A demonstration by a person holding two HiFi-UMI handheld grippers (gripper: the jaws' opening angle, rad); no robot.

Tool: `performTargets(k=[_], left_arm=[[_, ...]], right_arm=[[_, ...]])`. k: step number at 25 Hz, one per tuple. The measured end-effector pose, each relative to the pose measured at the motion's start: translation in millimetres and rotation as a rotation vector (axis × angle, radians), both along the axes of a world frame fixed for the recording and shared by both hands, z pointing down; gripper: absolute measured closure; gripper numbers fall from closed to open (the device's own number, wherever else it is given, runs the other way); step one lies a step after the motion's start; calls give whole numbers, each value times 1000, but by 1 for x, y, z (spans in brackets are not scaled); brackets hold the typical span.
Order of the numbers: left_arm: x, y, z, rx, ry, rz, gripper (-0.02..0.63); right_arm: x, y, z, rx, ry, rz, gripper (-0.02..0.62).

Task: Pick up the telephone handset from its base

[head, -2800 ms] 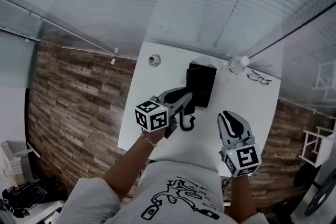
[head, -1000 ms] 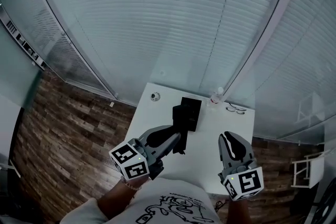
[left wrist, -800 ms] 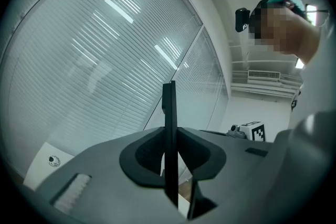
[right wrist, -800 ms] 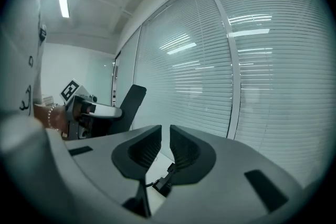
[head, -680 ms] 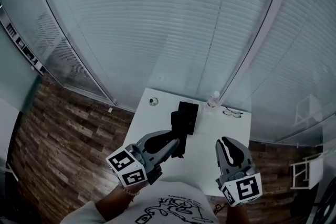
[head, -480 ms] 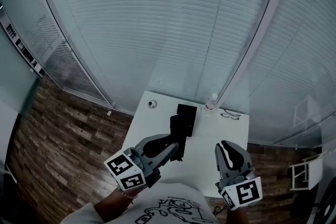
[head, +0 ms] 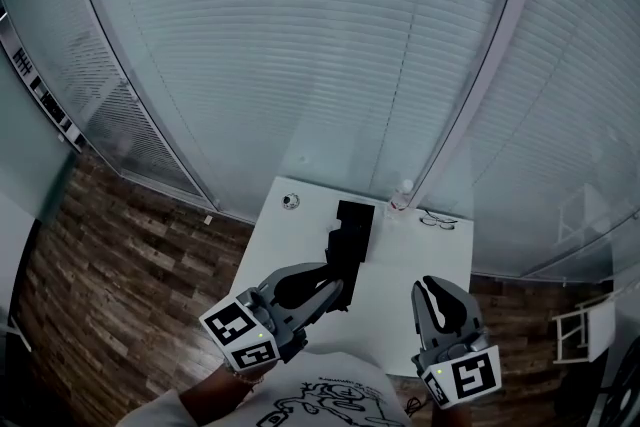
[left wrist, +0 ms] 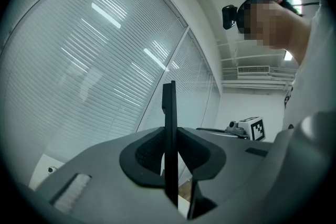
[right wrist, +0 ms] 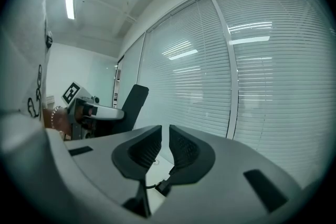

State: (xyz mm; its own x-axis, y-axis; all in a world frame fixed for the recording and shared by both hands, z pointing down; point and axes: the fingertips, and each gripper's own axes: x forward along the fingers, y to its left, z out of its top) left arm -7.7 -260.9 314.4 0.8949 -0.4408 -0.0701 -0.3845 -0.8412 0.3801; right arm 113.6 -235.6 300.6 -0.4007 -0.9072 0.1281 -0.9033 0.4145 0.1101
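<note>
The black telephone handset (head: 342, 253) hangs over the white table (head: 420, 260), just short of its black base (head: 355, 215). My left gripper (head: 333, 287) is shut on the handset's near end. In the left gripper view the handset (left wrist: 169, 105) stands edge-on as a thin black slab, and the left gripper (left wrist: 169, 141) has both pads pressed on it. My right gripper (head: 432, 287) hovers at the table's near right, shut and holding nothing. In the right gripper view the right gripper (right wrist: 164, 138) has its pads almost touching, and the handset (right wrist: 134, 101) shows at the left.
A small bottle (head: 401, 198) and a pair of glasses (head: 438, 220) lie at the table's far right, and a small round object (head: 290, 201) sits at the far left corner. A glass wall with blinds (head: 330, 45) stands behind the table. Wood flooring (head: 130, 265) lies to the left.
The handset has come away from the base and back toward me in the left gripper. Both grippers have risen and drawn back a little. The head view has tilted up toward the blinds.
</note>
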Motion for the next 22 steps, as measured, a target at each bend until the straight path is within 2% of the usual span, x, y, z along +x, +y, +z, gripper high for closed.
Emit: performTargets(k=[22], left_arm=[[6,-1,4,-10,-8,12,538]], right_arm=[[4,-6,2,-6,-17,5,558]])
